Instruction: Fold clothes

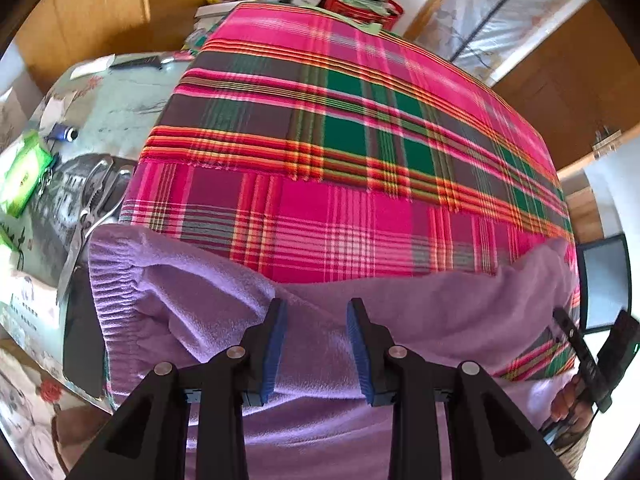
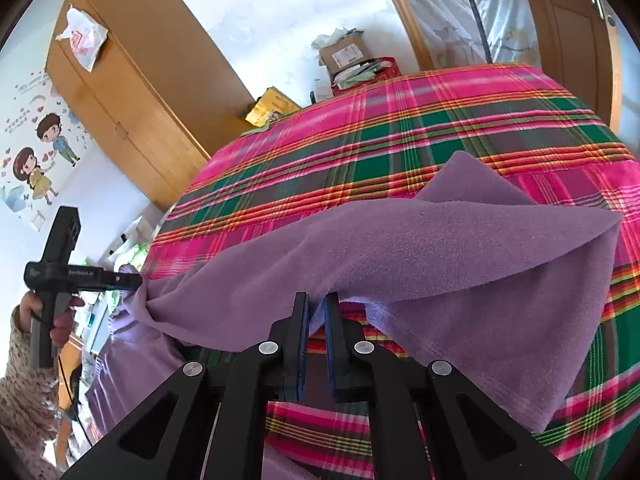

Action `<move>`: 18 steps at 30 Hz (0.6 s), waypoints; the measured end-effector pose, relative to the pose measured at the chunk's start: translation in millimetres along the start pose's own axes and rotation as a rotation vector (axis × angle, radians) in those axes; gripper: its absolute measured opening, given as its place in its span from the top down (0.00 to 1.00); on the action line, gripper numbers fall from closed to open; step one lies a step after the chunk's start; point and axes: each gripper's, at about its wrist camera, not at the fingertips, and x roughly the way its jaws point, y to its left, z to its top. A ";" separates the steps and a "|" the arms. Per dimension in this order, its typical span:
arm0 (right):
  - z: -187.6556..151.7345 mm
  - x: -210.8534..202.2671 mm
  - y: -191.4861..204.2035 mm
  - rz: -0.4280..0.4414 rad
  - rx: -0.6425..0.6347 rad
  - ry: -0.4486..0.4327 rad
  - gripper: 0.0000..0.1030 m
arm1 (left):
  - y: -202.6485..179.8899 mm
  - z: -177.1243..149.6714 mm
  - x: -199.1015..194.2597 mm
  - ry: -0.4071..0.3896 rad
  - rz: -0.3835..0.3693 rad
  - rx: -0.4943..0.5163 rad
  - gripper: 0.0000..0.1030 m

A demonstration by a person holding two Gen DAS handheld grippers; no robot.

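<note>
1. Lilac fleece garment stretched crosswise over the near part of a pink, green and orange plaid cloth, long axis running side to side between the two grippers.
2. Ribbed cuff or hem at the left end in the left wrist view, turned toward the cluttered side of the desk; a folded corner of the fleece peaked up over the plaid in the right wrist view.
3. Left gripper angled steeply down over the fleece, blue-padded fingers standing apart with purple fabric bunched between them; cannot tell whether the pads press on it.
4. In the right wrist view, tip of the left gripper meeting the gathered left end of the garment, a hand with a knit sleeve wrapped round its handle.
5. Right gripper tilted down toward the near edge of the fleece, fingers nearly together, pinching a thin hem of the purple fabric at their tips.
6. Metal pliers and a green packet lying on the desk left of the plaid cloth, apart from the garment.
</note>
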 end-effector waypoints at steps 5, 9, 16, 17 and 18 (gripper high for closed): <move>1.7 -7.5 4.6 0.000 -0.020 -0.026 0.92 | -2.8 0.3 10.0 0.044 0.021 -0.021 0.69; 4.9 -11.9 9.3 -0.004 -0.034 -0.055 0.93 | -0.2 -0.7 13.9 0.062 0.012 -0.058 0.76; 16.6 -14.0 19.6 -0.022 -0.077 -0.097 0.93 | 5.5 -3.6 3.2 -0.010 -0.017 -0.075 1.00; 20.0 -13.7 21.1 -0.025 -0.083 -0.104 0.93 | 6.1 -3.3 -0.9 -0.033 -0.020 -0.076 1.00; 23.4 -13.3 22.7 -0.028 -0.089 -0.111 0.93 | 6.2 -2.7 -4.2 -0.051 -0.022 -0.075 1.00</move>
